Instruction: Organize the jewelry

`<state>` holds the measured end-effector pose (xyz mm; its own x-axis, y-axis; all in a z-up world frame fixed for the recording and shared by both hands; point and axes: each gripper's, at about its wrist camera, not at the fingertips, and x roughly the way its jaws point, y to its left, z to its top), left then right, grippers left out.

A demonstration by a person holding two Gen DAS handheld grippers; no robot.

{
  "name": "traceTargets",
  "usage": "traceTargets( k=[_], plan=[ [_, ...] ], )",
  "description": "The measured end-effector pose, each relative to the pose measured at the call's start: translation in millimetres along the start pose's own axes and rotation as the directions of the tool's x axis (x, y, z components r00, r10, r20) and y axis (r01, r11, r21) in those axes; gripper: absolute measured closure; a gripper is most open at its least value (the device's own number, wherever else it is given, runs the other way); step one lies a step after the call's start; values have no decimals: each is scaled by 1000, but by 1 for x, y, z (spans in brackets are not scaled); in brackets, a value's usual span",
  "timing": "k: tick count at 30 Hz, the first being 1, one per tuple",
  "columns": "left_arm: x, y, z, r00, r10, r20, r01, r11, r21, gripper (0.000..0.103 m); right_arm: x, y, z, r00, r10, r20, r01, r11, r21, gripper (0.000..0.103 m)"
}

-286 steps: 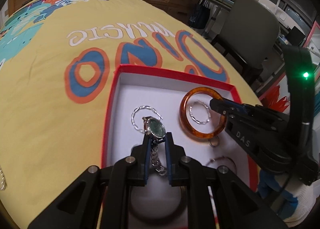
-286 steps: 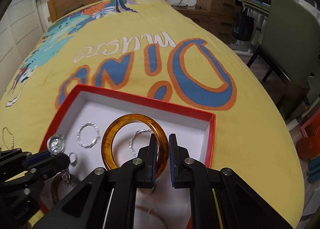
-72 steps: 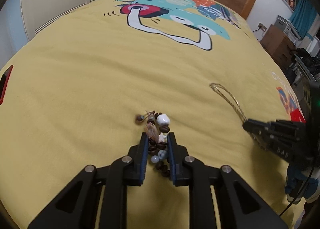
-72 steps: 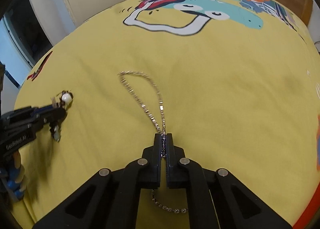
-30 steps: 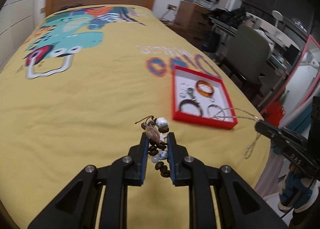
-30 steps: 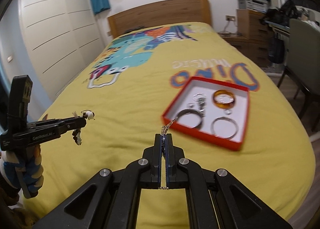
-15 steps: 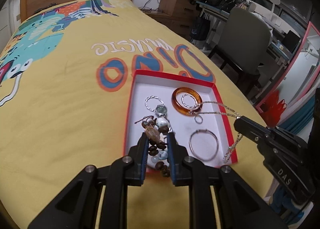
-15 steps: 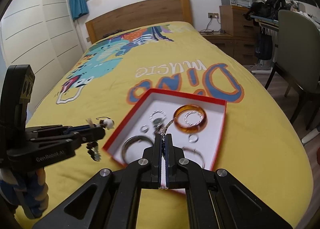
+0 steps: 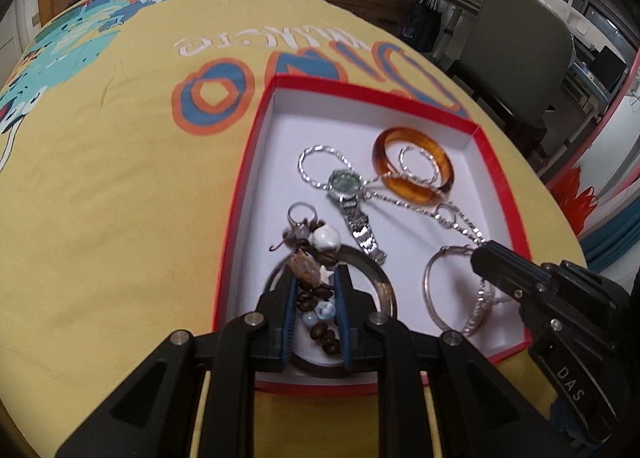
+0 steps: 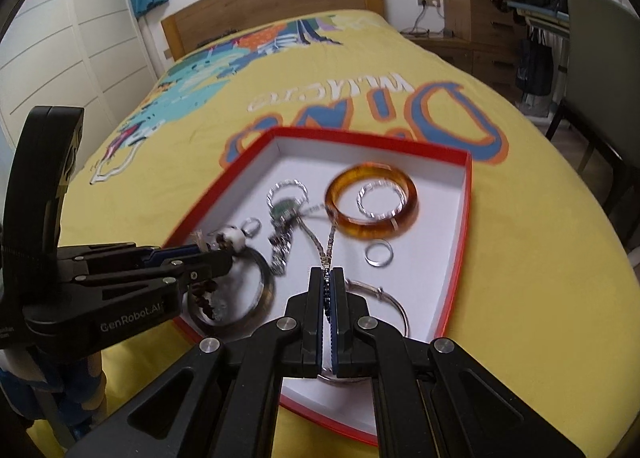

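While both grippers hang over the red box (image 9: 496,182), left gripper (image 9: 316,294) clamps a bead bracelet (image 9: 312,282) at its near-left corner; right gripper (image 10: 328,290) pinches a silver chain (image 10: 320,246) trailing across the watch (image 9: 348,194).

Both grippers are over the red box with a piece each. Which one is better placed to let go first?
Probably the left. The left gripper holds the beaded bracelet low over the red box, just above the dark bangle. The right gripper has the silver chain partly laid across the watch, its tail not yet inside.
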<state>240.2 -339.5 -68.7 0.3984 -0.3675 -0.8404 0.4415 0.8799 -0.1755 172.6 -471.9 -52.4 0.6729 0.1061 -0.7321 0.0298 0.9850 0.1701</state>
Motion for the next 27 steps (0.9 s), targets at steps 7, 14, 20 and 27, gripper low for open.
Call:
traceTargets(
  k=[7,14,20,27],
  plan=[
    [1,1,-3,1000,3,3,-3,1000,6,85,4,-1,-7,999,-17,-34,17,1000,-7,100],
    [-8,5,-4,1000,4,4,-4,1000,3,80,1,-1,-9,998,-44,-47,44,999,3,92],
    [-24,6,-4,1000,-13,23,13,1000,5,69,-15,4,-6,998,-58,-24,58,998,2,78],
    [-54,10,-11,999,-14,52,14,1000,7,69,-40,17,-6,998,-61,2,61,998,4,72]
  ],
)
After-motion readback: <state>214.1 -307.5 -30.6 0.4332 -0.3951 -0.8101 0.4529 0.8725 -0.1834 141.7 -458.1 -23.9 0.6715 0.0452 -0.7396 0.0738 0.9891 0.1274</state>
